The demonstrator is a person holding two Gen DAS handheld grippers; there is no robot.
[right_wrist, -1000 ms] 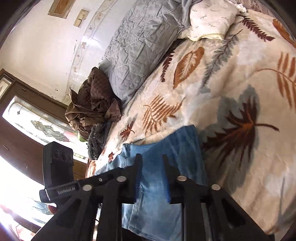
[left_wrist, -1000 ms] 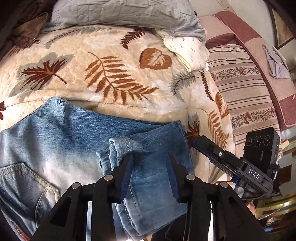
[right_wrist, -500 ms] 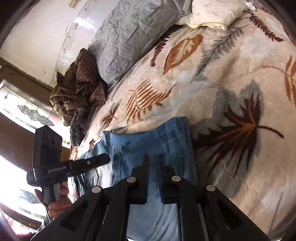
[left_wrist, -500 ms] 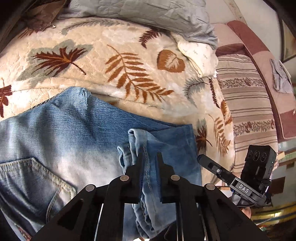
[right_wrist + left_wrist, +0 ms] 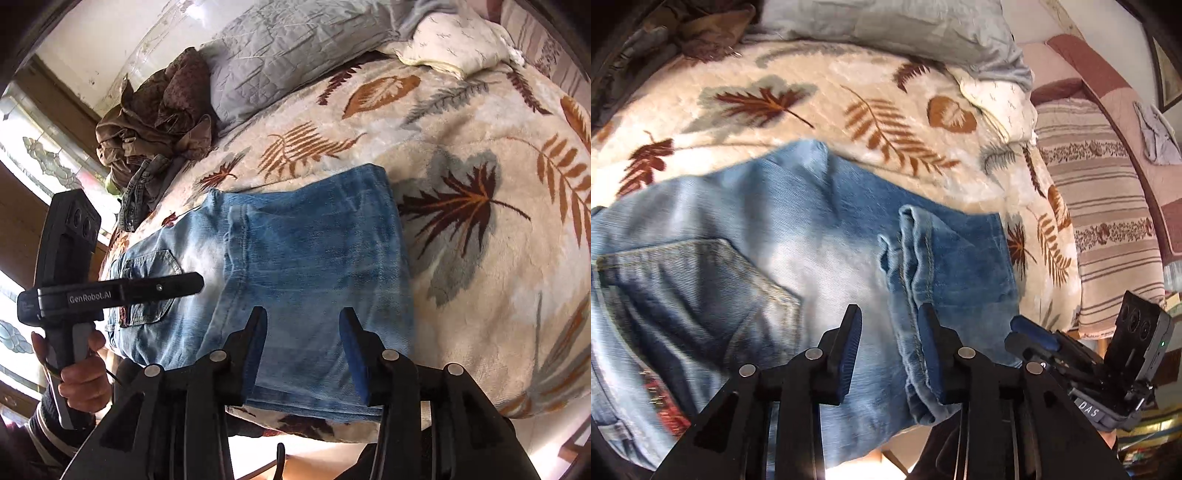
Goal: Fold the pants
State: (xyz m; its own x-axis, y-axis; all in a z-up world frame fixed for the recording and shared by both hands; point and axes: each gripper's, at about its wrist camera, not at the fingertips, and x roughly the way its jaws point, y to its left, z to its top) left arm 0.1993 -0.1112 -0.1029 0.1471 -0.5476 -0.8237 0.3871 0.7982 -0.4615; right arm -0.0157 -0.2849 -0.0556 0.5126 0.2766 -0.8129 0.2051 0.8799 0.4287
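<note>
- The jeans [image 5: 295,266] lie folded over on the bed [image 5: 480,122], close to its near edge, with the hem end laid back over the seat and a back pocket [image 5: 713,291] showing beside it.
- The left hand-held gripper [image 5: 888,343] hangs over the bunched hems [image 5: 912,266]; its jaws are opening, one blue pad [image 5: 929,350] just beside the denim, and nothing is pinched.
- The right hand-held gripper [image 5: 303,354] sits over the folded edge at the bed's near side, jaws opening too, denim below the gap but not clamped.
- A hand [image 5: 79,376] grips the left tool's handle off the bed's near edge.
- Toward the far edge sit a grey quilt [image 5: 295,44], a white pillow [image 5: 458,37] and a brown heap of clothes [image 5: 155,110].
</note>
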